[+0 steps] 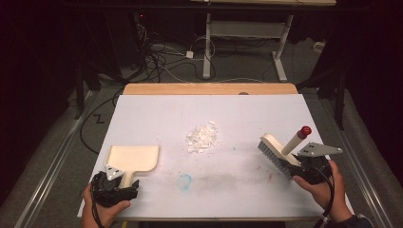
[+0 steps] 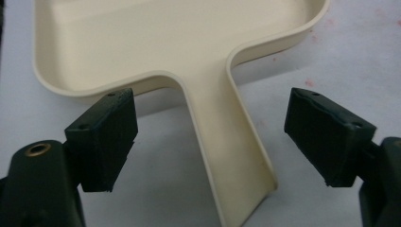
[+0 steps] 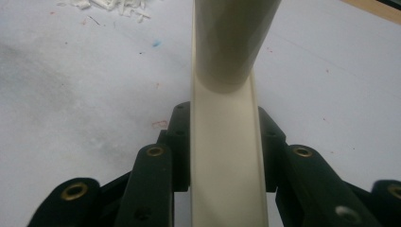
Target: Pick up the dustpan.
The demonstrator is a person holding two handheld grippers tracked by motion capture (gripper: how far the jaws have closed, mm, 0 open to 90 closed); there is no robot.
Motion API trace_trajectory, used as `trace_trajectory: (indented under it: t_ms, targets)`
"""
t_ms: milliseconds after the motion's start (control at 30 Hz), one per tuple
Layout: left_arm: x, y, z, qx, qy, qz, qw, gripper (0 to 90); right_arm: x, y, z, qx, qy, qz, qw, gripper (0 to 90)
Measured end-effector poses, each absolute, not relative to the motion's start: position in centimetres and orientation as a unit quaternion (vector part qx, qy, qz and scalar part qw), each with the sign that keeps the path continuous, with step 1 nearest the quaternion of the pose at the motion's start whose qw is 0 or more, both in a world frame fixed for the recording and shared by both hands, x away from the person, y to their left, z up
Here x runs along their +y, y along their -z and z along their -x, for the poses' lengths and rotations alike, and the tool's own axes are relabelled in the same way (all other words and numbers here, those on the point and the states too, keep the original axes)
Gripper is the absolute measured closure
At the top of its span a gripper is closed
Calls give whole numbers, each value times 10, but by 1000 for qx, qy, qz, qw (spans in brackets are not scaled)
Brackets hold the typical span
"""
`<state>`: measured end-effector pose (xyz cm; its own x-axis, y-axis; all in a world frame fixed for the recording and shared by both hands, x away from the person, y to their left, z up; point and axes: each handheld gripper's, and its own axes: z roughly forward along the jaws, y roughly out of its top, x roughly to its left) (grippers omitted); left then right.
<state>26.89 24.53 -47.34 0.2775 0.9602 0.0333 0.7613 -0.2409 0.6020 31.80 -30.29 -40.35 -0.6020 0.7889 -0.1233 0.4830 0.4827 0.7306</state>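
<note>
Your left tool [image 1: 124, 184], at the table's [image 1: 266, 190] near-left corner, stands wide open, its black pads either side of the handle of the cream plastic dustpan [image 1: 134, 158] and touching neither face; it holds nothing yet. The pan lies flat on the white table top, mouth pointing toward the far edge. If you close while the handle sits nearer one pad, as the left tool's own view suggests, that pad will likely push the pan sideways before the other bites, and the pan may skew away from the pile.

Your right tool [image 1: 304, 166], near the right edge, is clamped tight on the back of the cream plastic hand brush [image 1: 277, 154], bristles down toward the table, its red-tipped handle rising up and away. A grip so close to one end could let the brush pivot once the bristles drag.

Farther off, toward the middle of the table, lies the small heap of white paper scraps [image 1: 203, 137], well apart from both. A fast stroke would probably scatter these light bits past the pan, perhaps toward the left edge.
</note>
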Motion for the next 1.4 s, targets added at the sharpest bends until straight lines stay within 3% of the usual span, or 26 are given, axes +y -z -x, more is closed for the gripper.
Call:
trace_trajectory:
  t_ms: [200, 567, 1133, 1400]
  targets:
    - [252, 477, -289, 577, -174, -754, 262, 190, -303, 403, -318, 829, -338, -383, 228, 677]
    - [263, 476, -306, 531, -171, -782, 279, 608, -302, 404, -319, 831, -338, -380, 226, 677]
    - [263, 458, -317, 460, -163, -836, 251, 626, -303, 405, -320, 826, -337, -389, 228, 677]
    - [263, 456, -317, 458, -156, -838, 254, 626, -302, 406, -321, 829, -336, -384, 229, 677]
